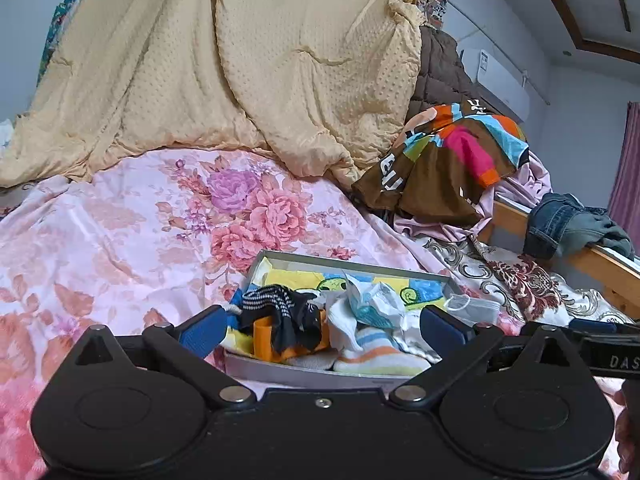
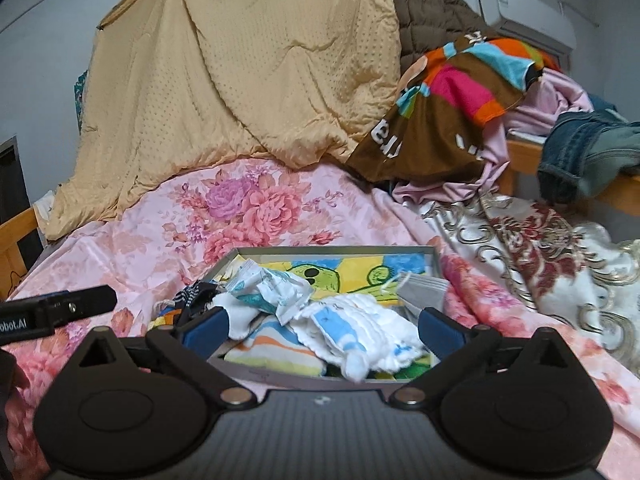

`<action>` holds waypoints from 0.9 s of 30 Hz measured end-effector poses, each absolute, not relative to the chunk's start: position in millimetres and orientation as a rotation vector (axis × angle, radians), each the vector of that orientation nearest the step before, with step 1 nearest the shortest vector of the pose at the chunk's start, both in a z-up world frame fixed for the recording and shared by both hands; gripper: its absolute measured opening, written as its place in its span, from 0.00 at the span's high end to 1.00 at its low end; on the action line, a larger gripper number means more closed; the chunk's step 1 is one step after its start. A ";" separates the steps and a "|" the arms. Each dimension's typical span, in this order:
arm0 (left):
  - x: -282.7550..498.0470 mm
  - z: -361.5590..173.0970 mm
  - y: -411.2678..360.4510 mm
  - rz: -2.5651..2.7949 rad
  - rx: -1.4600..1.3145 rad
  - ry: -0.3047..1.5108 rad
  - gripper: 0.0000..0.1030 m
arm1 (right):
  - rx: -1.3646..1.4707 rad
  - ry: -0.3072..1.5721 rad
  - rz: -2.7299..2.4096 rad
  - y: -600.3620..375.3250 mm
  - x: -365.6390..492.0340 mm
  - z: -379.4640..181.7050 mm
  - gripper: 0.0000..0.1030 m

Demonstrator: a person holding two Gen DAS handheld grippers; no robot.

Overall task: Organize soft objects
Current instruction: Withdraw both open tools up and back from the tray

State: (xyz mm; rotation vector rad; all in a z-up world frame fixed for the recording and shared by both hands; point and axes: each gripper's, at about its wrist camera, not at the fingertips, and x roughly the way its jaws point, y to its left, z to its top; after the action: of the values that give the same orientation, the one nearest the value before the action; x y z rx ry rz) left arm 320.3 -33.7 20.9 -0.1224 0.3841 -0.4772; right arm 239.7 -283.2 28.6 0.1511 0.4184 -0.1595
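On the bed (image 1: pixel 100 232), in the left wrist view, a shallow grey tray (image 1: pixel 360 270) sits on the pink floral cover, probably as the one place to gather small soft things that would otherwise scatter over the bedding. Inside it lie a black dotted sock (image 1: pixel 280 306) draped over an orange piece (image 1: pixel 266 340), white socks (image 1: pixel 344 332), a striped sock (image 1: pixel 380 354) and a crumpled wrapper (image 1: pixel 372 300); a grey mask (image 1: pixel 474 306) hangs over the far right rim. The left gripper (image 1: pixel 324 326) points slightly downward at the tray from the near side, its blue fingers (image 1: pixel 204 330) spread about as wide as they go, with nothing between them. The pile shows in the gap but sits beyond the tips, untouched. The right gripper's edge (image 1: pixel 592 330) shows at the right, beside it.

In the right wrist view the same tray (image 2: pixel 336 250) lies just ahead, its cartoon cloth liner (image 2: pixel 360 274) visible under the heap. The white socks (image 2: pixel 356 328), striped sock (image 2: pixel 276 350) and wrapper (image 2: pixel 276 290) are bunched near the front; the mask (image 2: pixel 424 292) seems to rest half out, though the edge is hard to read. The right gripper (image 2: pixel 324 326) is tilted somewhat down, fingers (image 2: pixel 438 326) fully apart and empty. The left gripper (image 2: pixel 72 306) juts in at the left, level with it.

The yellow quilt (image 2: pixel 240 80), bright garment (image 2: pixel 452 92) and jeans (image 2: pixel 588 148) further back lie loose, not yet sorted.
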 end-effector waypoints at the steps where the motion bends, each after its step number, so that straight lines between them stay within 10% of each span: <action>1: 315.6 20.9 -33.7 -0.479 -0.122 0.384 0.01 | 0.150 0.415 -0.168 -281.0 231.9 28.2 0.00; 27: 245.9 -23.0 -10.4 -0.451 -0.071 0.482 0.01 | 0.055 0.401 -0.300 -224.8 140.1 -7.2 0.00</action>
State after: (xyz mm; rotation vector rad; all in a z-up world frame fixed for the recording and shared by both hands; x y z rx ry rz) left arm 245.9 -10.4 -23.0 -0.0713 0.4821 -0.4510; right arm 140.1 -224.8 -7.2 0.0546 0.4013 -0.3001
